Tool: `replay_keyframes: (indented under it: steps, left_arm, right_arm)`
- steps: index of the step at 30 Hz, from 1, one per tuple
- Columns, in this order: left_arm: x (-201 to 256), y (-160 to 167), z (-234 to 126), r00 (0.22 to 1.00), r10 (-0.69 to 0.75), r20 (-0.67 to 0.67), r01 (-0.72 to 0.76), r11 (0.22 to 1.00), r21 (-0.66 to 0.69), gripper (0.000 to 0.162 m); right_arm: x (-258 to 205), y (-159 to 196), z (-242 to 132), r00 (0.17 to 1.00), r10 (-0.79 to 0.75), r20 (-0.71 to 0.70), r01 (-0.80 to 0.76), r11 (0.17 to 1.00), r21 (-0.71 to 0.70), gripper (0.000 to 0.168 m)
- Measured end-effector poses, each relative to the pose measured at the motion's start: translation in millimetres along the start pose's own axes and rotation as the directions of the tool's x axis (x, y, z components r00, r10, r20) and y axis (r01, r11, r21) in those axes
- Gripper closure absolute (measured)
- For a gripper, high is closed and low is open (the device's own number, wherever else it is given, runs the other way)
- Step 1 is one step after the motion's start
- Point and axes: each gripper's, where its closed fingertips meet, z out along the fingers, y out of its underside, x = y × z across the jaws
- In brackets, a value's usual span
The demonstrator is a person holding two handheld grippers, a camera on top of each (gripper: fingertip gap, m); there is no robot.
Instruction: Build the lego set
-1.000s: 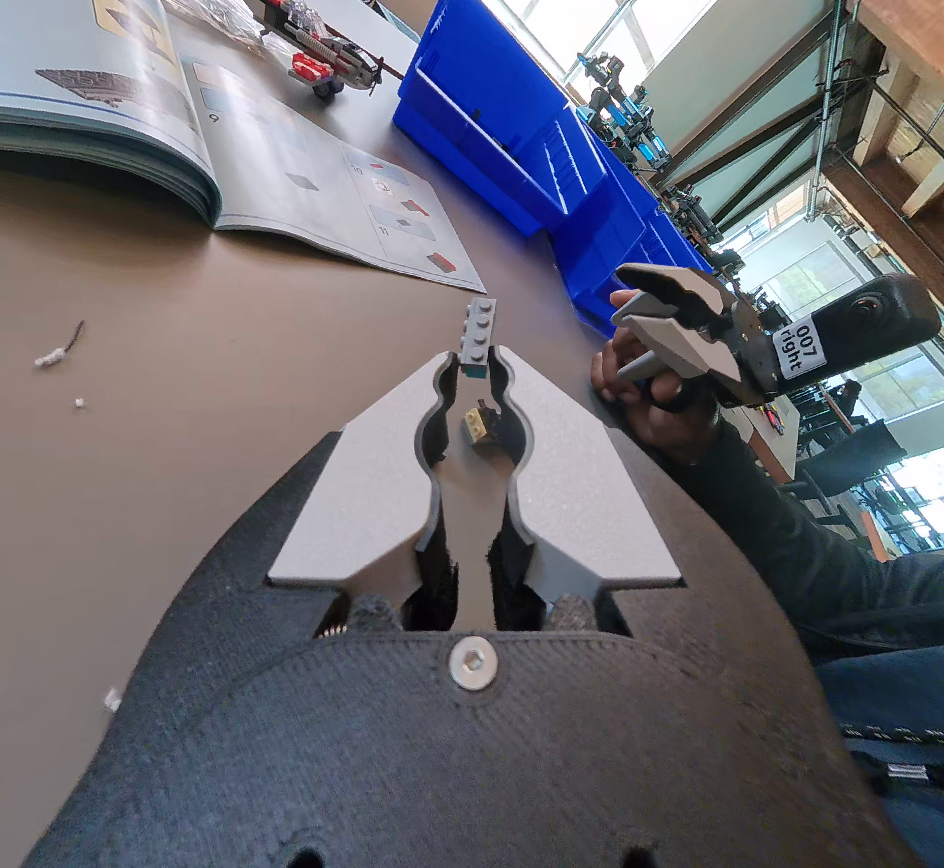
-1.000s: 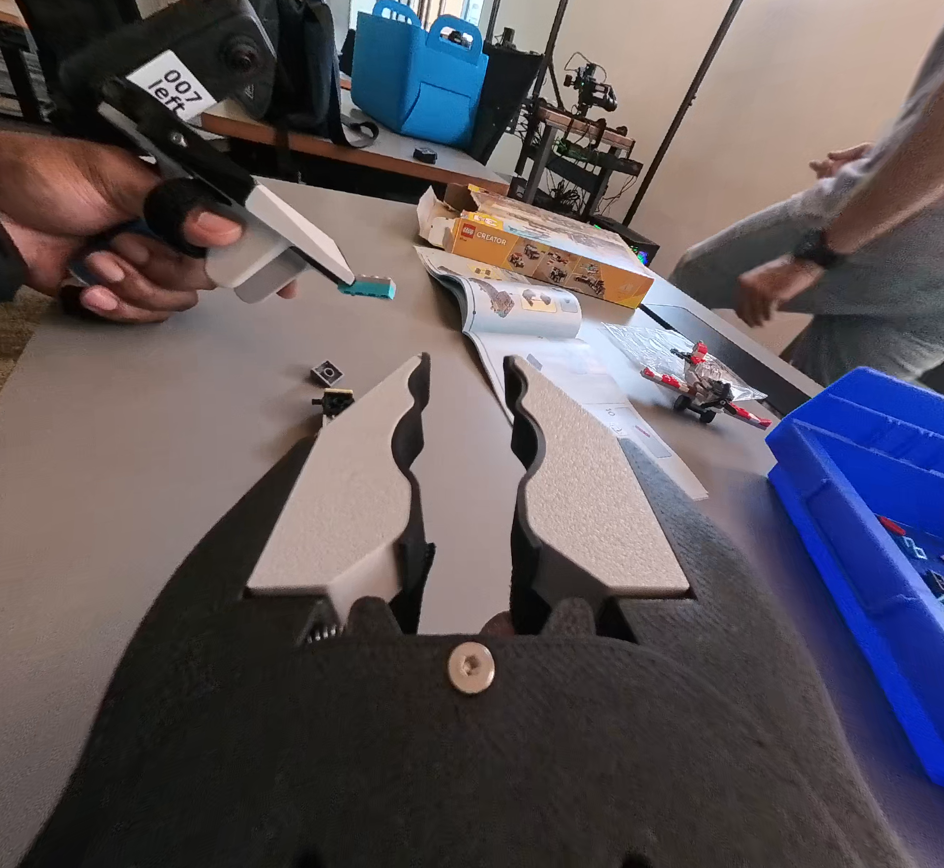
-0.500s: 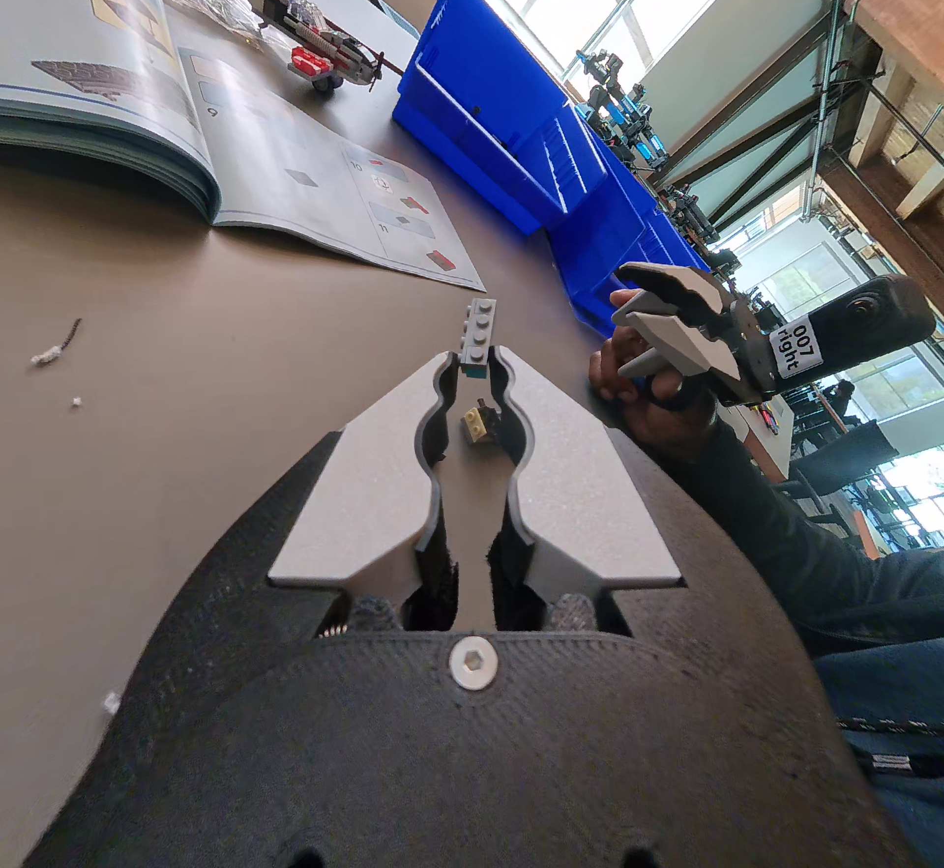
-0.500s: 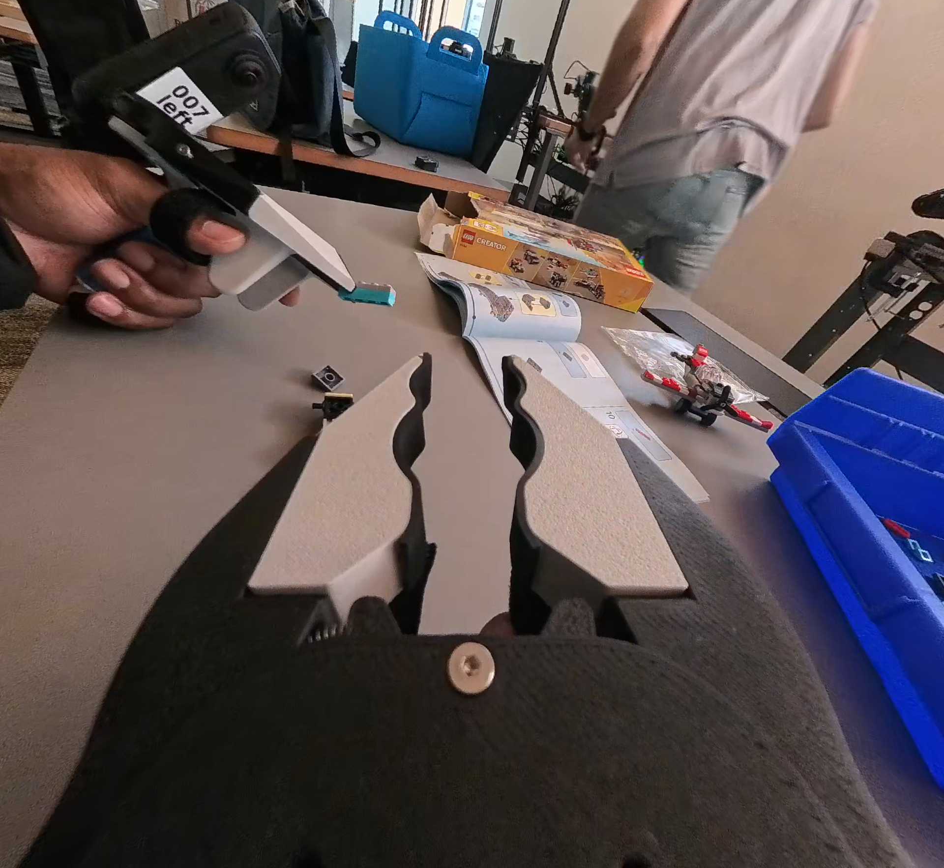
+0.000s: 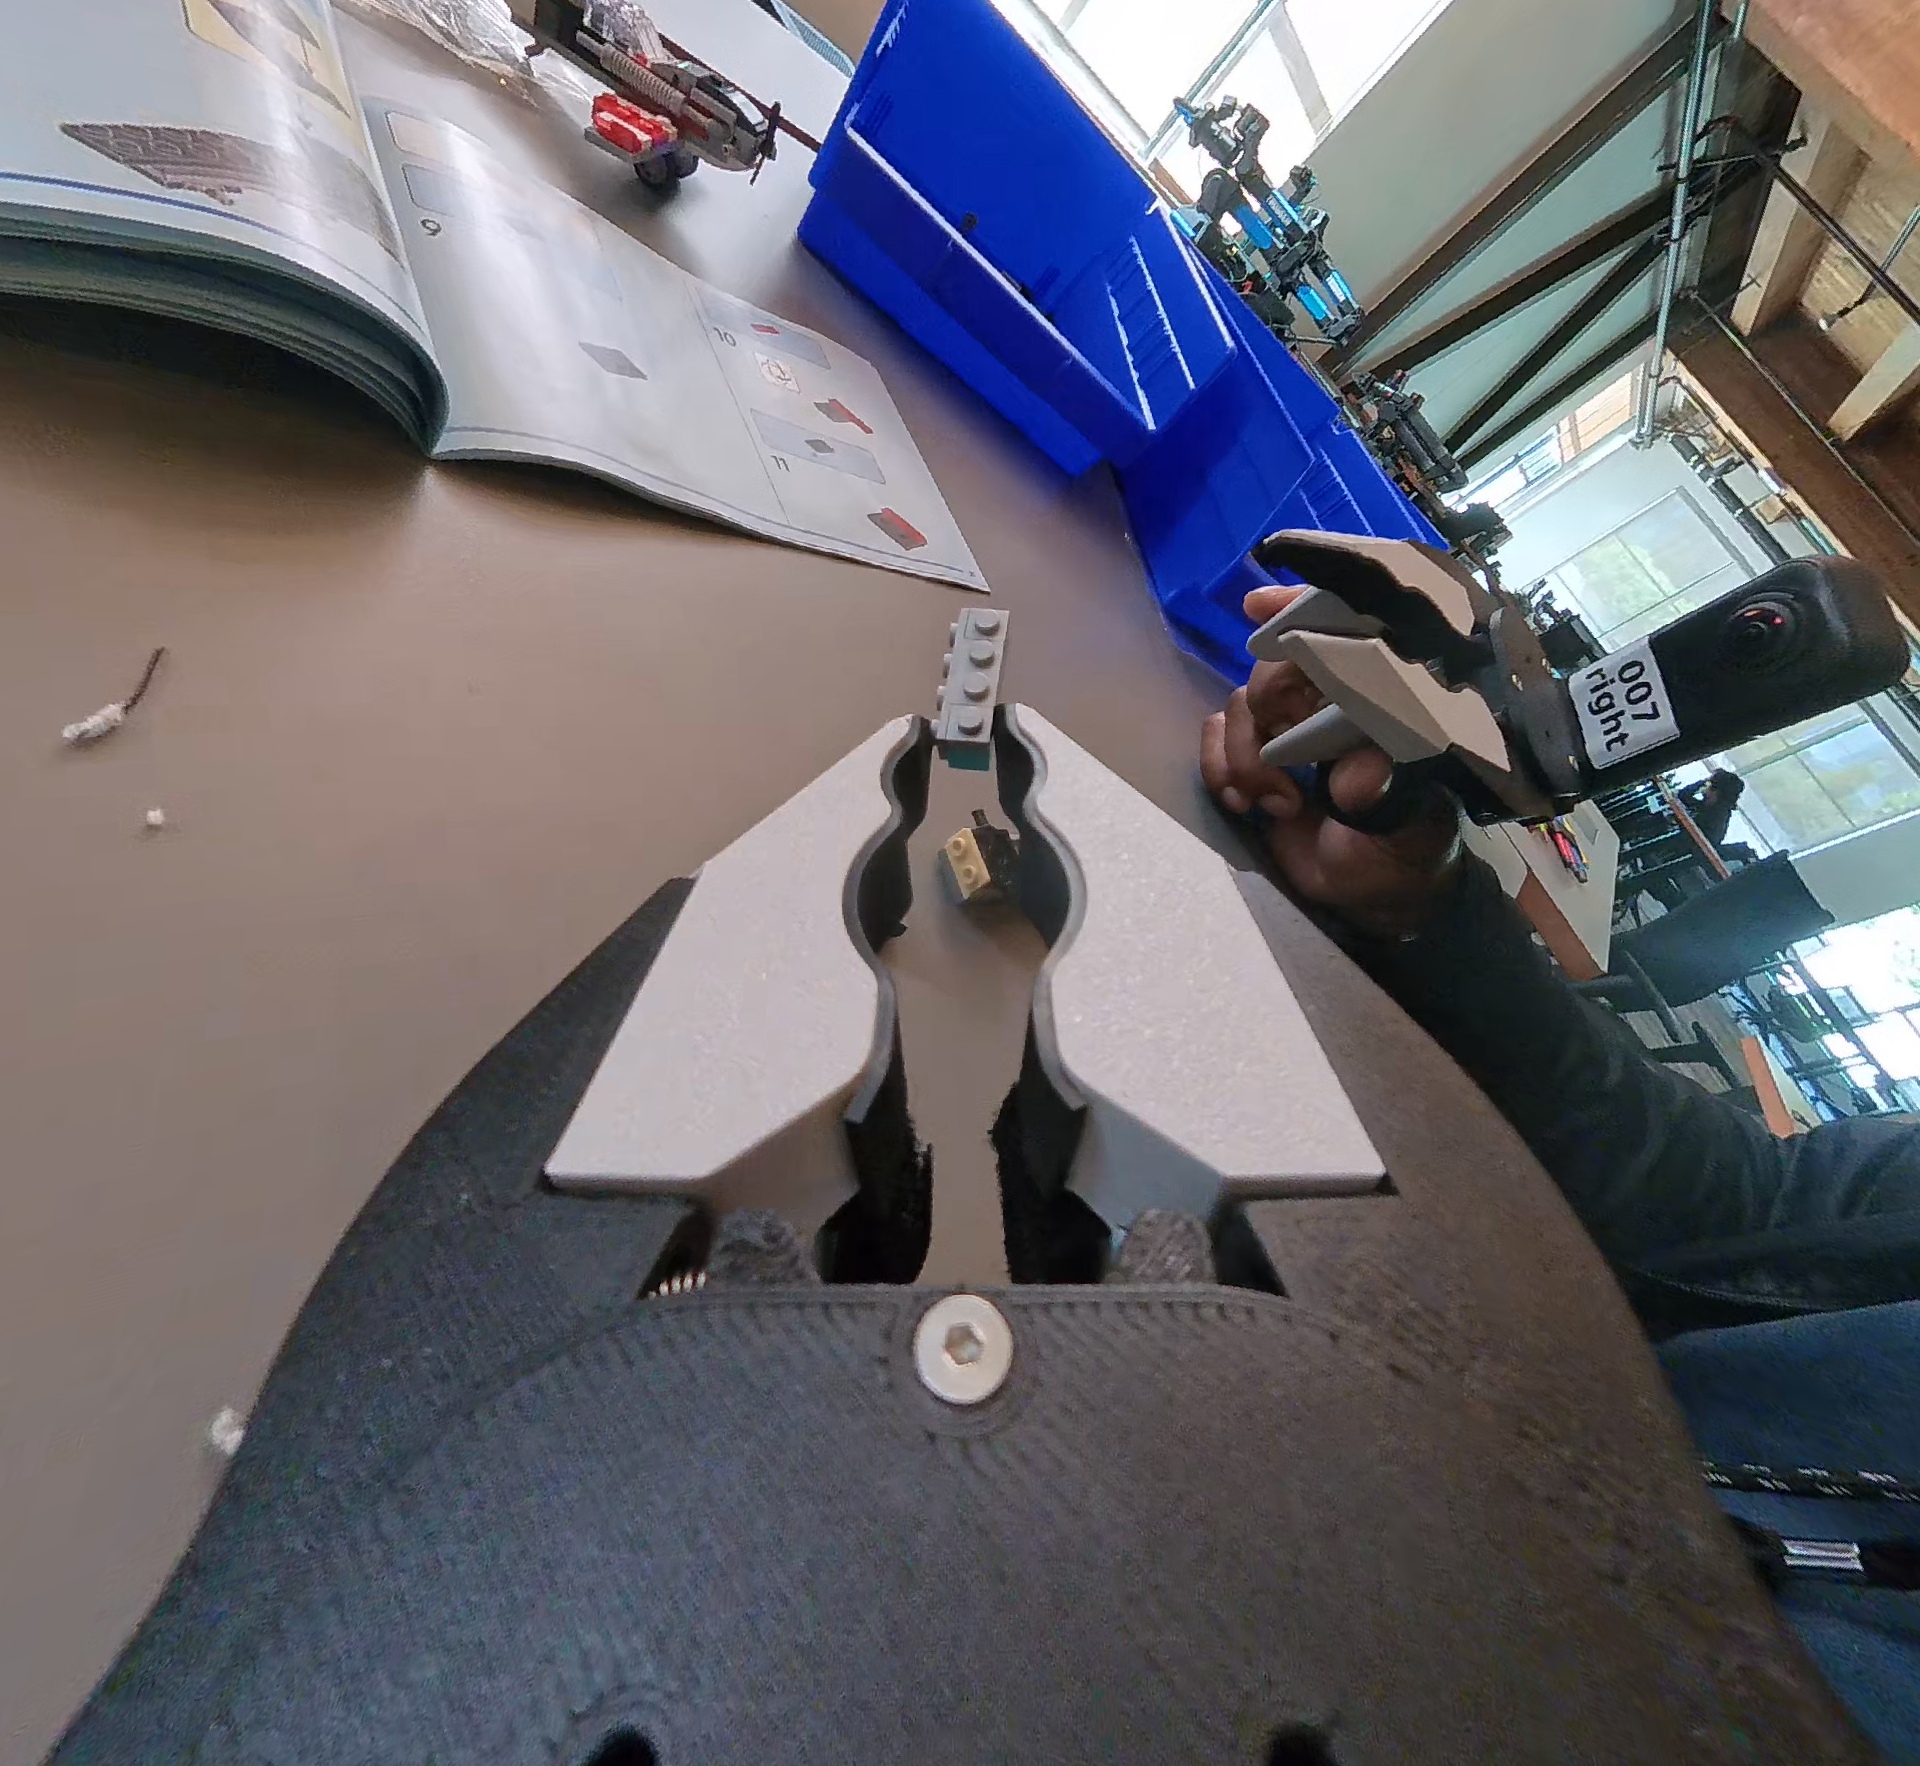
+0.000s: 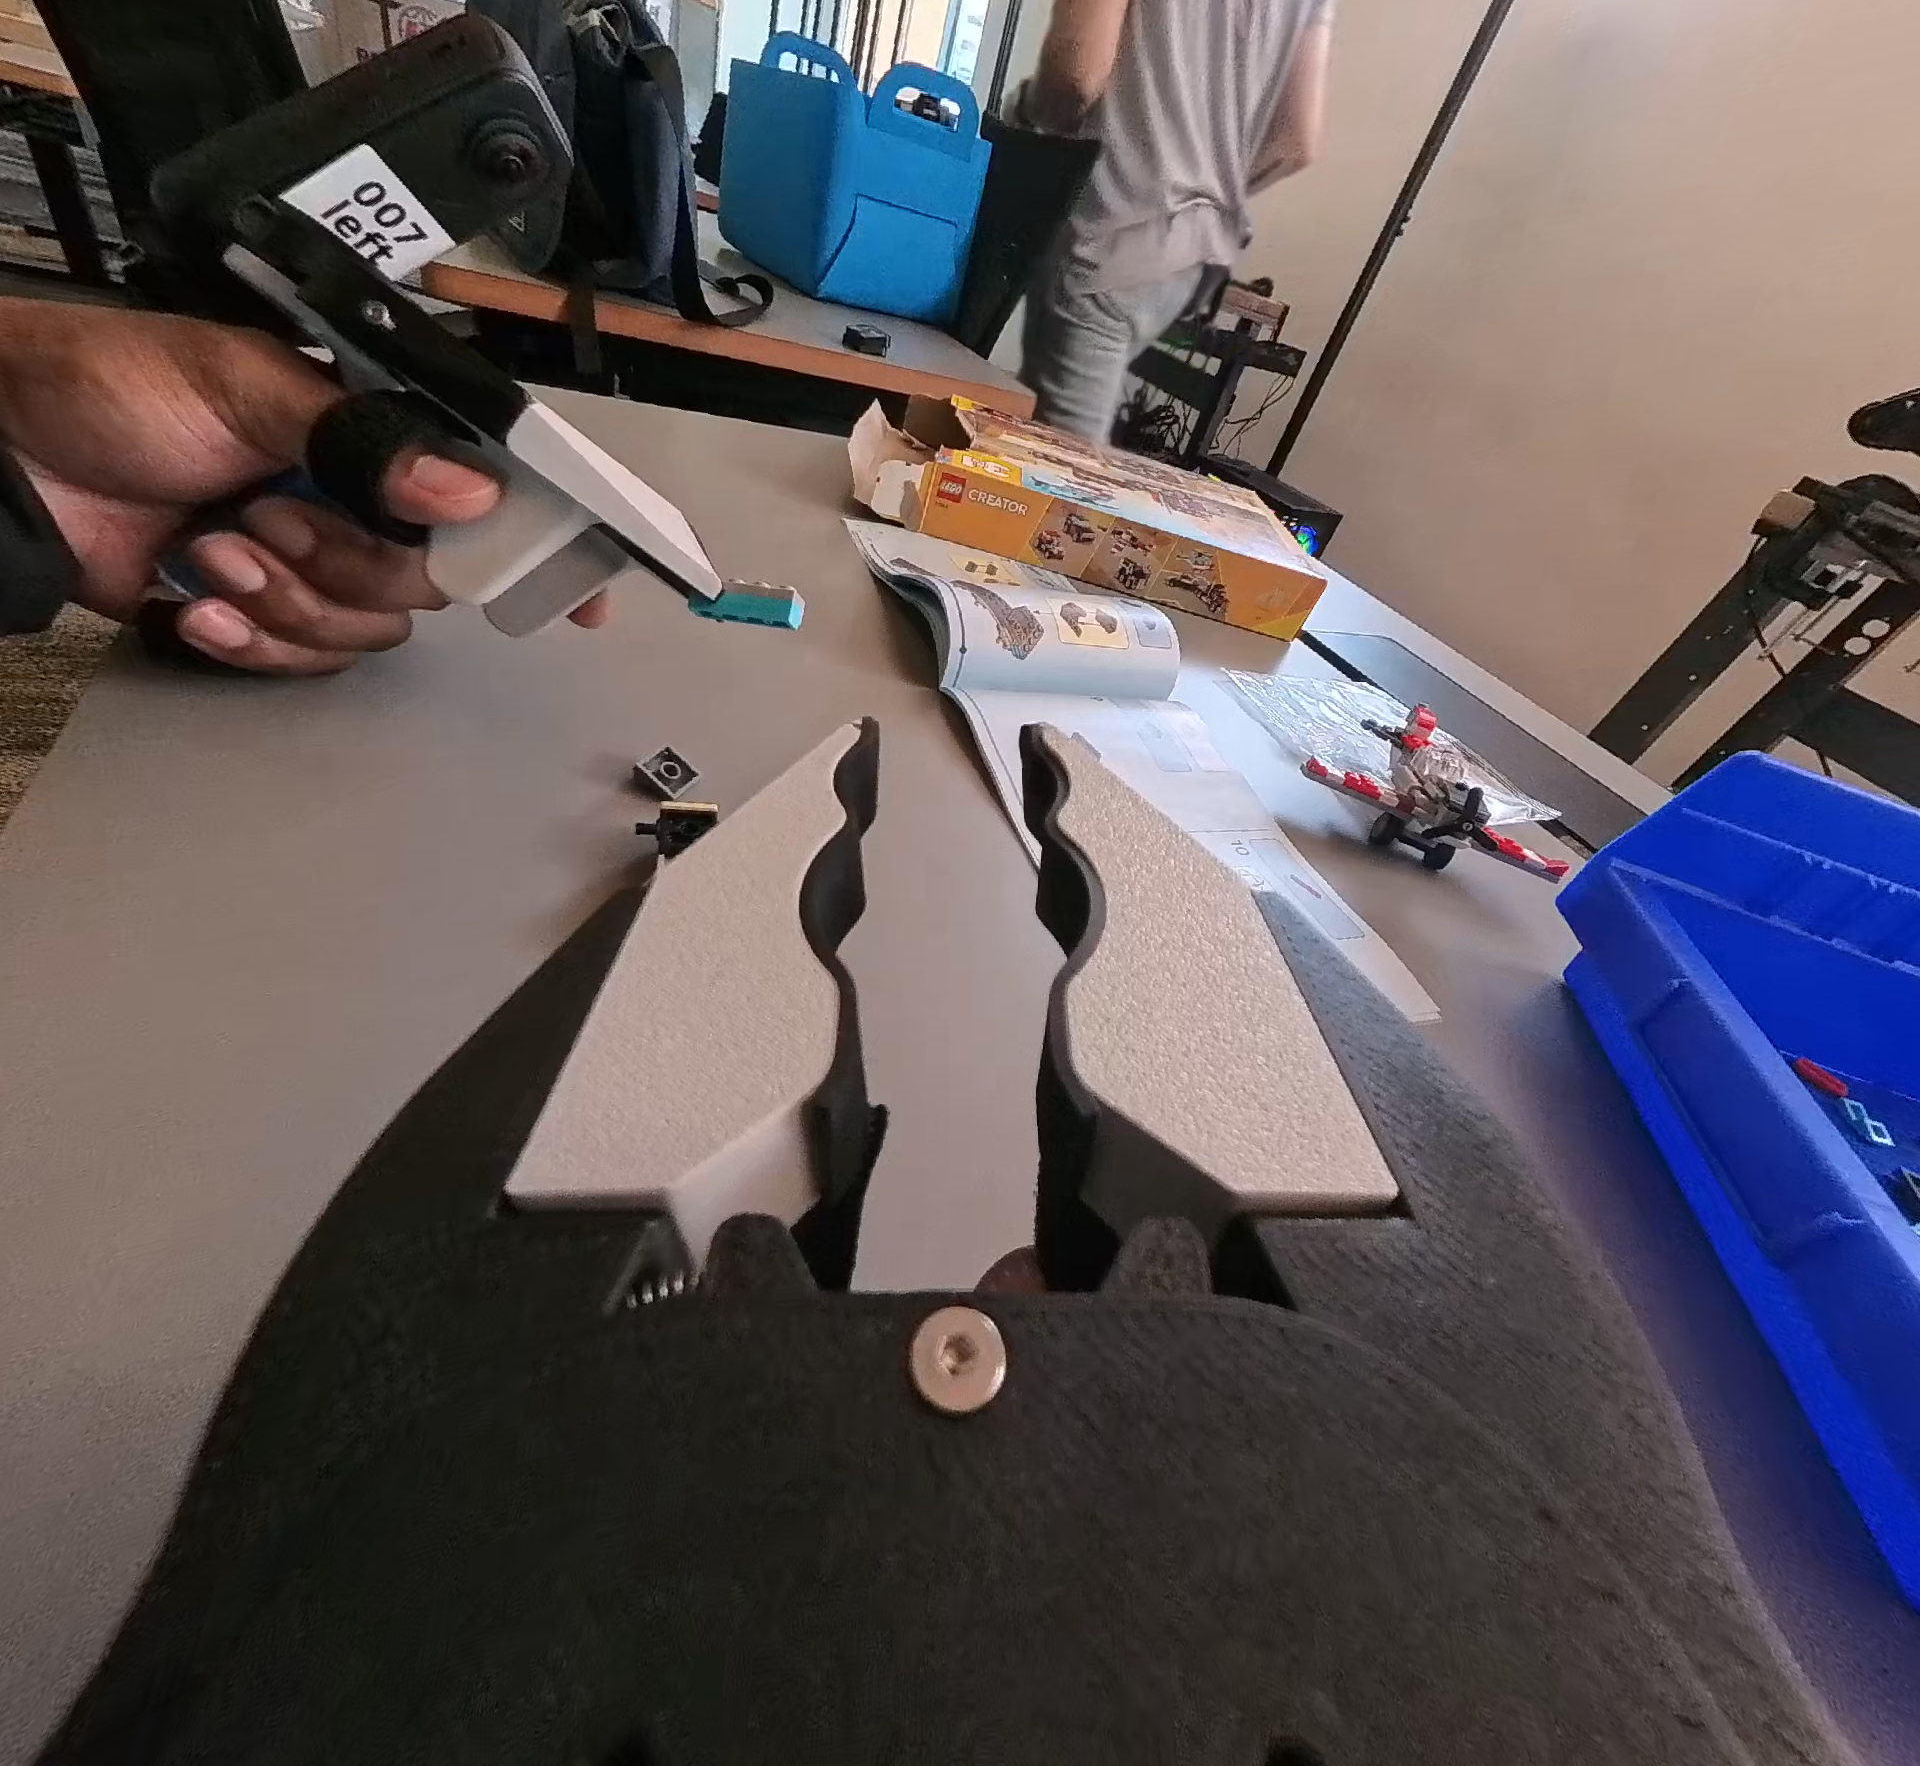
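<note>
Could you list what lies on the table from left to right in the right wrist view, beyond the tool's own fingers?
Left tool holding a teal and grey brick stack → small dark grey brick → open instruction booklet → toy plane → blue bin.

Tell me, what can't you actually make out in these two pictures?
- Blue bin contents: right wrist view, cut off by the frame edge; only a few tiny pieces show.
- Small tan and black piece: left wrist view, partly behind the left gripper finger.
- How the grey and teal brick stack is joined: too small.
- Booklet steps: too small.
- Standing person: right wrist view, blurred, cut off at top.
</note>
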Motion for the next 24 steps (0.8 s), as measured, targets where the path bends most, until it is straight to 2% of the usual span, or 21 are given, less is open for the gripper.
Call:
replay_keyframes:
  steps: [12, 20, 24]
  left_arm:
    - [0.6, -2.9, -2.5, 0.999, -0.026, -0.023, 0.026, 1.000, 0.016, 0.150]
    - [-3.0, -10.5, -6.7, 0.990, -0.120, -0.077, 0.123, 0.992, 0.035, 0.150]
    - [-5.4, -9.1, -2.1, 0.983, -0.164, -0.085, 0.164, 0.986, -0.001, 0.150]
  right_arm:
    - [16.0, -7.4, -7.9, 0.995, 0.058, -0.076, -0.053, 0.996, 0.065, 0.140]
    - [26.2, -13.9, -17.4, 0.986, 0.109, -0.127, -0.093, 0.988, 0.127, 0.141]
    - [27.4, -14.7, -19.4, 0.983, 0.105, -0.152, -0.085, 0.988, 0.132, 0.141]
